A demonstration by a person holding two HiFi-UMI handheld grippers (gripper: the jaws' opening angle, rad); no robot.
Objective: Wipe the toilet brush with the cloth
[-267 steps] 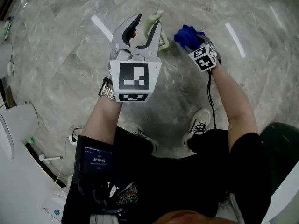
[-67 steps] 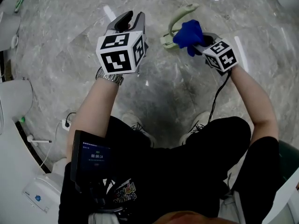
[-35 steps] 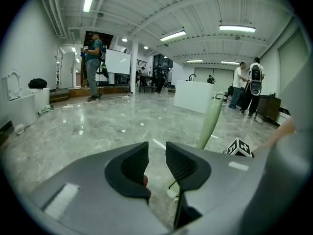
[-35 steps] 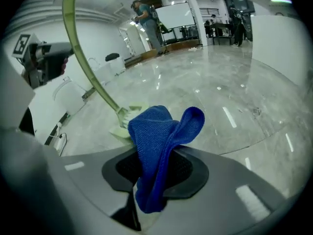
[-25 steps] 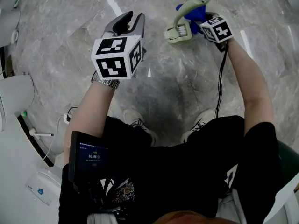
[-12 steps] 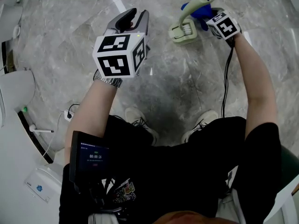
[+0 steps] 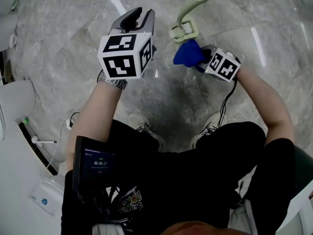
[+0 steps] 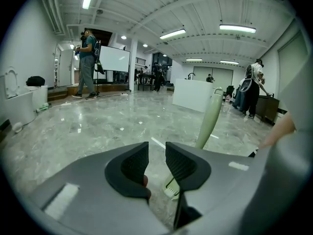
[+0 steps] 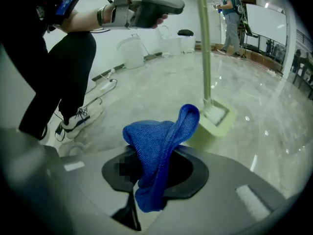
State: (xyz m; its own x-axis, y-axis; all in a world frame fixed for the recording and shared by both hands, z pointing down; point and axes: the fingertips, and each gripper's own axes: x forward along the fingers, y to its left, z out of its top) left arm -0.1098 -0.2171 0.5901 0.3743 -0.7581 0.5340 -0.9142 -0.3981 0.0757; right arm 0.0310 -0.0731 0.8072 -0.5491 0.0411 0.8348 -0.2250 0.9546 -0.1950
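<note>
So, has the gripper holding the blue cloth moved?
Yes: the right gripper drew toward the person, from high beside the toilet brush to below its head.

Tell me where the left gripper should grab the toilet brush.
Grip the slim handle midway up, bringing the left gripper in level from its own side, jaws straddling it. The toilet brush seems to stand upright on its blocky head, so a sideways pinch should steady it and leave the head free for the cloth.

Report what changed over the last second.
The right gripper, shut on the blue cloth, swept from the top of the toilet brush handle down to beside its head, nearer the person. The left gripper stayed put, fingers apart; the brush stands as before.
</note>
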